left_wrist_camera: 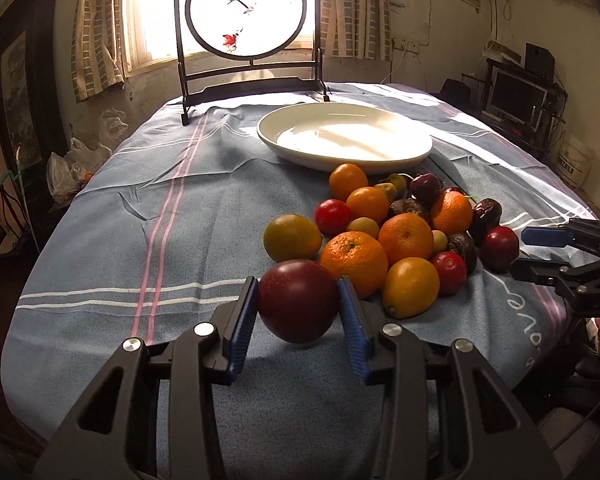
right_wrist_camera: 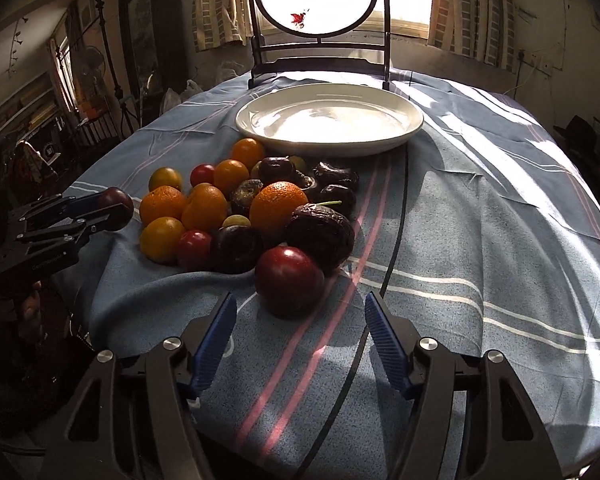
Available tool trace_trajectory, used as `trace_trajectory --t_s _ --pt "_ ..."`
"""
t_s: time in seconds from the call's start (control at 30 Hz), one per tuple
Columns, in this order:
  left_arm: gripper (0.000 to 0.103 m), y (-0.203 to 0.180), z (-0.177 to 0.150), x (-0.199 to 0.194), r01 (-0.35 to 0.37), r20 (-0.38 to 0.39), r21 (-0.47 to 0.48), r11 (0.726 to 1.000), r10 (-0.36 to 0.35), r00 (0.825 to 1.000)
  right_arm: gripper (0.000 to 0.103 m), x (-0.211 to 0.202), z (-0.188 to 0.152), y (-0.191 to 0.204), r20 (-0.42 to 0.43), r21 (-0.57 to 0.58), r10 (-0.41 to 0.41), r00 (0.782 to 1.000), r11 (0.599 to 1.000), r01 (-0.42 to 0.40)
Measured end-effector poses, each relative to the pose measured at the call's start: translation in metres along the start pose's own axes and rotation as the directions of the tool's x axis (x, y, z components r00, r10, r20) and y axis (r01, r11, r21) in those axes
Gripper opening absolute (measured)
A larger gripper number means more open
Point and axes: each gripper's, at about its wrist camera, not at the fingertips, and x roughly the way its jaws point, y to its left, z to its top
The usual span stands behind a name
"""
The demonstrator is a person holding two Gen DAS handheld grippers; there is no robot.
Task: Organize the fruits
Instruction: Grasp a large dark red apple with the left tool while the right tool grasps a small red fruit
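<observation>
The left gripper point(left_wrist_camera: 299, 308) is clamped on a dark red plum point(left_wrist_camera: 298, 300), its blue pads pressing both sides, the fruit lifted just above the striped blue tablecloth point(left_wrist_camera: 140, 216). Right ahead of it lies the fruit pile point(left_wrist_camera: 400, 224) of oranges, yellow fruits, small red ones and dark wrinkled ones, and beyond that the white plate point(left_wrist_camera: 300, 142). The right gripper point(right_wrist_camera: 300, 328) hangs with its jaws spread wide, holding nothing, a red plum point(right_wrist_camera: 289, 280) just ahead between its fingers.

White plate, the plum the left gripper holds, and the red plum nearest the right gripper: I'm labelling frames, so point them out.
White plate point(right_wrist_camera: 414, 120): right wrist view, right rim.
Held plum point(left_wrist_camera: 298, 300): left wrist view, front face.
Red plum point(right_wrist_camera: 289, 278): right wrist view, centre.
</observation>
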Motion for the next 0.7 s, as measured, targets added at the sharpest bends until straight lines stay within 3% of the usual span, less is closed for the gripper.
trace_trajectory --t_s 0.03,0.07,0.1,0.13,0.23,0.43,0.7 --pt "0.039 -0.001 0.000 -0.002 -0.007 0.006 0.006 1.000 0.007 1.000 0.062 0.004 0.002 -0.001 -0.002 0.008 0.007 1.000 1.000 -0.007" --pt "0.039 -0.003 0.000 -0.003 -0.011 0.010 0.011 1.000 0.011 1.000 0.055 0.008 0.004 -0.002 -0.007 0.018 0.018 1.000 1.000 -0.018" --pt "0.039 -0.003 0.000 -0.004 -0.009 0.010 0.011 1.000 0.009 1.000 0.042 0.012 0.005 -0.003 -0.016 0.030 0.041 0.999 0.999 -0.041" --pt "0.039 -0.003 -0.001 -0.005 -0.007 0.008 0.010 1.000 0.007 1.000 0.039 0.012 0.005 -0.003 -0.016 0.041 0.054 0.998 0.998 -0.053" --pt "0.039 -0.003 -0.002 -0.006 0.007 0.005 0.001 1.000 -0.007 1.000 0.039 0.004 0.003 -0.002 0.018 0.040 0.047 0.999 0.998 -0.048" --pt "0.039 -0.003 0.010 -0.017 0.036 0.042 -0.011 0.999 -0.035 0.999 0.039 -0.029 0.011 -0.022 0.127 0.087 0.113 0.985 0.988 -0.125" --pt "0.039 -0.011 0.072 0.017 0.125 0.064 -0.014 0.992 -0.124 0.990 0.039 -0.015 0.073 -0.058 0.174 0.159 0.075 0.982 0.982 -0.103"
